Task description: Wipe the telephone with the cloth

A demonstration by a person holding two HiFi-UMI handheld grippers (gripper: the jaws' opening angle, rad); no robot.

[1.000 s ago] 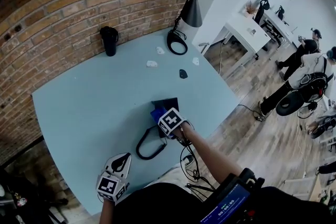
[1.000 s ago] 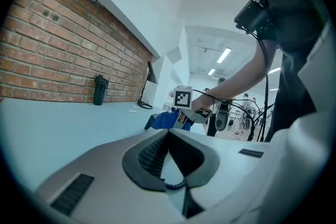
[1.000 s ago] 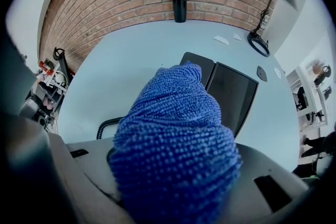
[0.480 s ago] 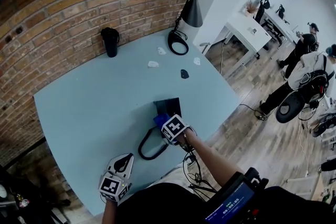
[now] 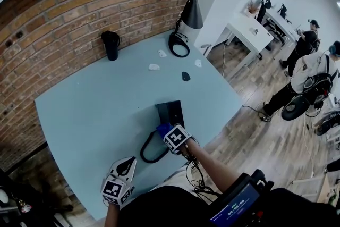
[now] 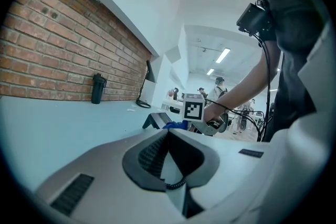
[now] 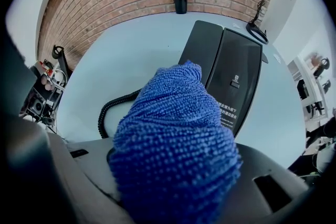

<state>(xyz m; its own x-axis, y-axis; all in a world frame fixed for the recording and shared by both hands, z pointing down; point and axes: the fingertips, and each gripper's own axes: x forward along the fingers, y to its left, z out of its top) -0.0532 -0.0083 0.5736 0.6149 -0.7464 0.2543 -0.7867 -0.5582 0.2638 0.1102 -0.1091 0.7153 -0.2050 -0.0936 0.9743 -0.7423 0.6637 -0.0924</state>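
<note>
A black telephone (image 5: 170,112) lies on the pale blue table (image 5: 106,98), with its coiled cord (image 5: 150,149) looping toward me. My right gripper (image 5: 169,133) is shut on a blue microfibre cloth (image 5: 162,129) at the phone's near end. In the right gripper view the cloth (image 7: 173,139) fills the middle and covers the near part of the telephone (image 7: 231,71). My left gripper (image 5: 125,165) rests shut and empty at the table's near left edge. From the left gripper view the telephone (image 6: 156,120) and the cloth (image 6: 176,125) show far off.
A black bottle (image 5: 111,44) stands by the brick wall. A black desk lamp (image 5: 183,24) stands at the far corner, with small white bits (image 5: 154,66) and a dark piece (image 5: 185,76) near it. People stand at the far right on the wooden floor.
My right gripper has drawn the cloth back toward me along the phone, from its middle to its near end. The left gripper has barely moved.
</note>
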